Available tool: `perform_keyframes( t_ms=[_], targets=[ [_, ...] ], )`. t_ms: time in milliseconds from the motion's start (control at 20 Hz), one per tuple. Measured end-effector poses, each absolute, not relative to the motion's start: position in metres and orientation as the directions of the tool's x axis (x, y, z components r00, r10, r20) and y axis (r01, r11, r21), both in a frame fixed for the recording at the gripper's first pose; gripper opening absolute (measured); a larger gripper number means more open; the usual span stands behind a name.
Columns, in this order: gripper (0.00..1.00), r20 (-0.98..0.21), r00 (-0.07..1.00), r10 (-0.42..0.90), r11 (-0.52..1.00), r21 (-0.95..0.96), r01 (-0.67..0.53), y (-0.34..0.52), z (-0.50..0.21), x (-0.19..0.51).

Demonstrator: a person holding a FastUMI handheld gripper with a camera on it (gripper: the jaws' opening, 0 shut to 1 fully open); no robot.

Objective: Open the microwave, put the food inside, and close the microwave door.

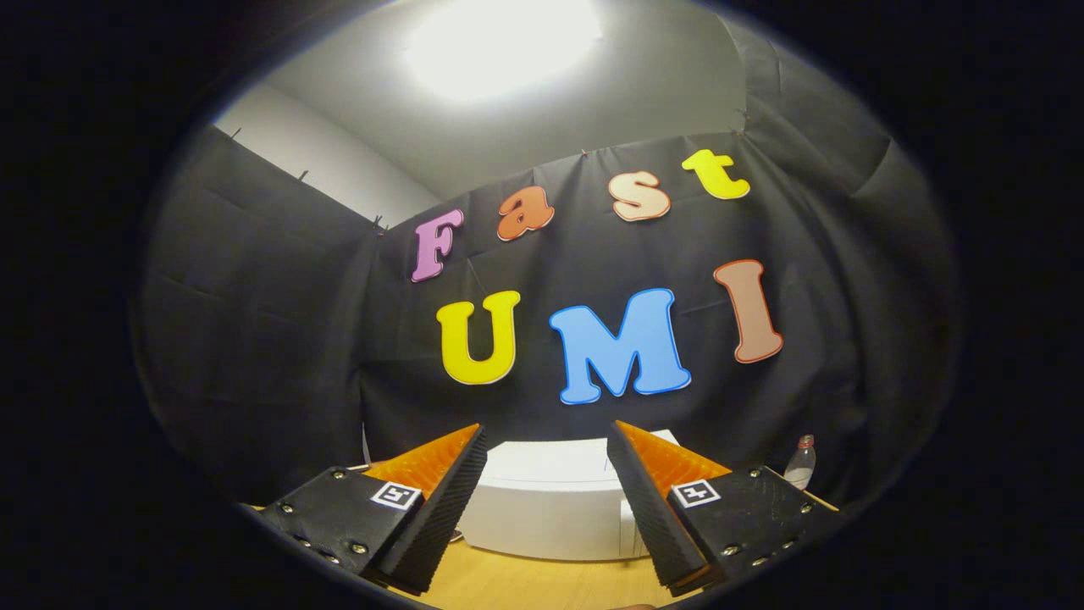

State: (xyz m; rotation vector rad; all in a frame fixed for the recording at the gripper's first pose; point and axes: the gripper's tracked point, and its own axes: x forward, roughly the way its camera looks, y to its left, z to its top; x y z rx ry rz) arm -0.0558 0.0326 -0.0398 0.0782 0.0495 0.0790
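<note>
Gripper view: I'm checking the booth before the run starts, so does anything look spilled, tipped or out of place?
Nothing stands out. The white microwave sits squarely on the wooden table, door shut. A bottle stands upright beside it. The gripper is open, holding nothing, short of the microwave.

Handheld gripper [546,440] held level and pointing forward, its jaws spread wide apart, gripping nothing

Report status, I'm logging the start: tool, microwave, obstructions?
Tool open, holding nothing. Microwave just ahead on the table, seen between the fingers, door looks shut. Bottle off to the side, path clear.
</note>
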Motion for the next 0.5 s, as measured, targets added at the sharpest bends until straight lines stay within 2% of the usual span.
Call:
perform_keyframes(
  t_ms=[350, 500],
  targets=[
    [0.93, -0.127, 0.991, 0.05, 0.987, -0.146, -0.069, 0.024, -0.128, -0.111],
    [0.92, -0.143, 0.988, 0.055, 0.979, -0.188, -0.081, 0.023, -0.156, -0.137]
  ],
)
